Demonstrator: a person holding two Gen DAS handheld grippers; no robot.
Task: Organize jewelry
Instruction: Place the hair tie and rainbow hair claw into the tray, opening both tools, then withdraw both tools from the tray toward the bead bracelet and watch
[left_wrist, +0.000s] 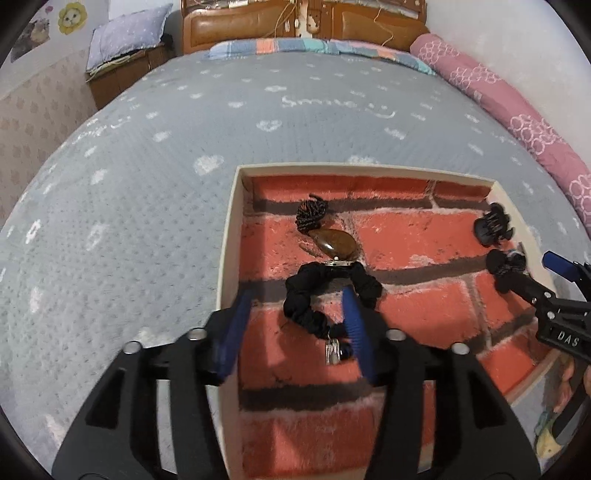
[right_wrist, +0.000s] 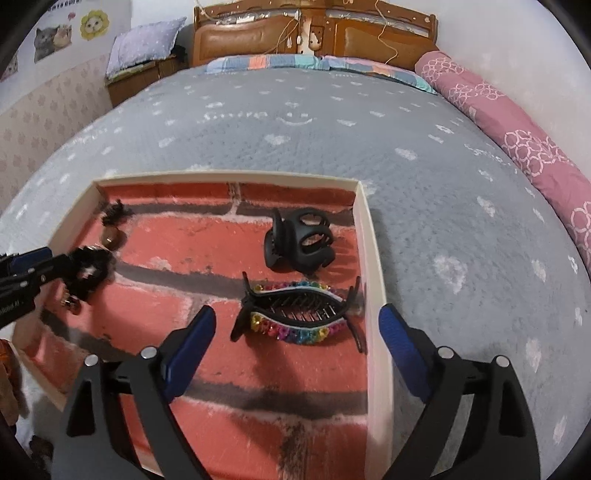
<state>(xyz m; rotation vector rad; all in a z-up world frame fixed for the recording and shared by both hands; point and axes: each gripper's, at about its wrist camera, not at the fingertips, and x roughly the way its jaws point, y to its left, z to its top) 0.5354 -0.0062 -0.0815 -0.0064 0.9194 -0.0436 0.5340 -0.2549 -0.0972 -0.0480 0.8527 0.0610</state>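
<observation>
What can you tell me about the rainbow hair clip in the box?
The rainbow hair clip is a long black plastic clip with black teeth down the middle. Tiny bright flowers in many colours run along both curved edges. It lies flat on the brick-patterned floor of the box, near the right wall, just in front of the plain black claw clip. The open right claw hovers over it; whether anything touches it is unclear.

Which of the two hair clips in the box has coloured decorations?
The long fish-shaped clip, nearest the right gripper, has rainbow-coloured flowers along its edges. The rounded claw clip beyond it is plain black.
</observation>
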